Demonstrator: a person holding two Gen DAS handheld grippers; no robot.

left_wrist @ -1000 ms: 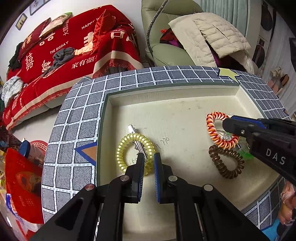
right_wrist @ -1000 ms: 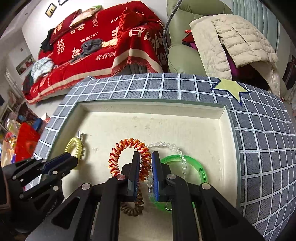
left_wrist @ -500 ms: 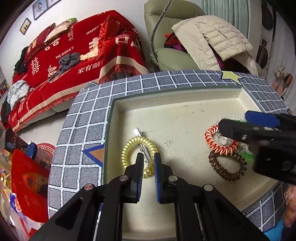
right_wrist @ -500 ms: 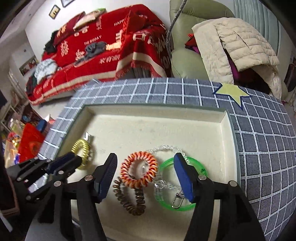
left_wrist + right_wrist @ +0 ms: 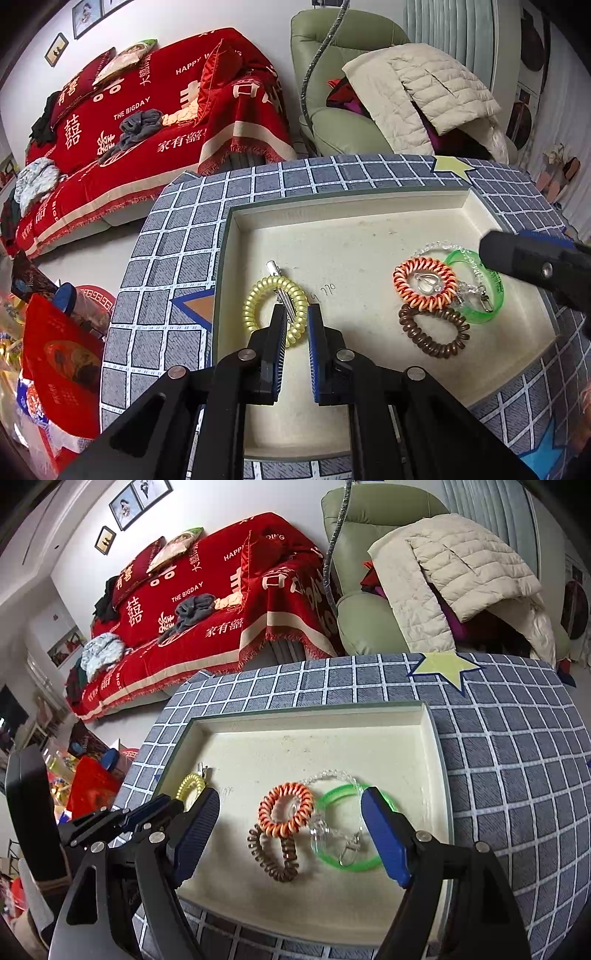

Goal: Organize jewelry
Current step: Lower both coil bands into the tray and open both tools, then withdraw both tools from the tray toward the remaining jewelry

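Lying flat: orange-striped coil band (image 5: 285, 809)

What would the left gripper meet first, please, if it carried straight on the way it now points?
Most likely the yellow spiral hair tie with the metal clip lying across it, just beyond the left gripper, though depth is unclear.

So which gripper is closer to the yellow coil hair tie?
Left. The left gripper sits right at the yellow coil hair tie; the right gripper hangs open over the orange coil.
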